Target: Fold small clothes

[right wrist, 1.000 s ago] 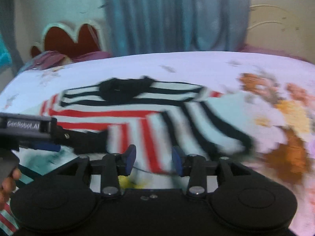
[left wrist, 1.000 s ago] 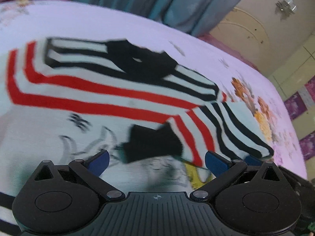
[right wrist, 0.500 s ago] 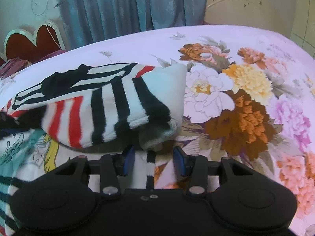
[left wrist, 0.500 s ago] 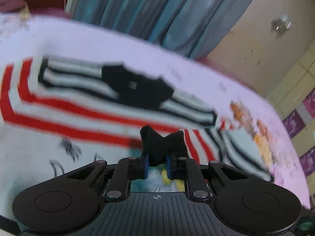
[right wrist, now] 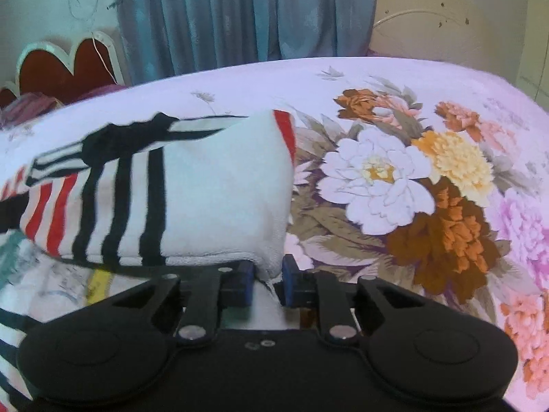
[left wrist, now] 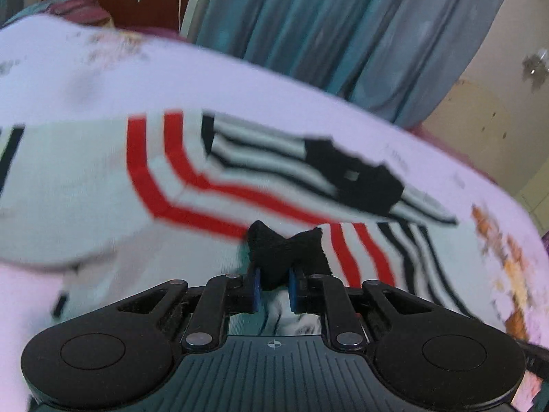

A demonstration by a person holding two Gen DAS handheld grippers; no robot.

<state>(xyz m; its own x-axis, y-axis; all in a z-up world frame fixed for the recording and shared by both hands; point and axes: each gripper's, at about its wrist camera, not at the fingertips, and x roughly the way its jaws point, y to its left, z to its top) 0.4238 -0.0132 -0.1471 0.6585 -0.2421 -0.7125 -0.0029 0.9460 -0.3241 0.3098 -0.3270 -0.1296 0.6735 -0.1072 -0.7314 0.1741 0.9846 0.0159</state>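
A small white garment with red and black stripes (left wrist: pixel 212 185) lies on the bed, partly folded. My left gripper (left wrist: pixel 273 286) is shut on its black cuff (left wrist: pixel 284 254), which sticks up between the blue pads. In the right wrist view the same garment (right wrist: pixel 192 202) shows a folded white and striped part. My right gripper (right wrist: pixel 267 285) is shut on the white corner of that fold (right wrist: pixel 269 267). The black collar (right wrist: pixel 116 140) lies at the far side.
The bed has a pale sheet with large printed flowers (right wrist: pixel 394 178) to the right of the garment. A printed cloth (right wrist: pixel 51 285) lies under the garment at the left. Blue curtains (right wrist: pixel 240 17) and a heart-shaped headboard (right wrist: pixel 61 68) stand behind.
Both grippers have closed: the left on the black cuff, the right on the white folded corner. The left view has shifted right along the garment, and the right gripper has come closer to the fold.
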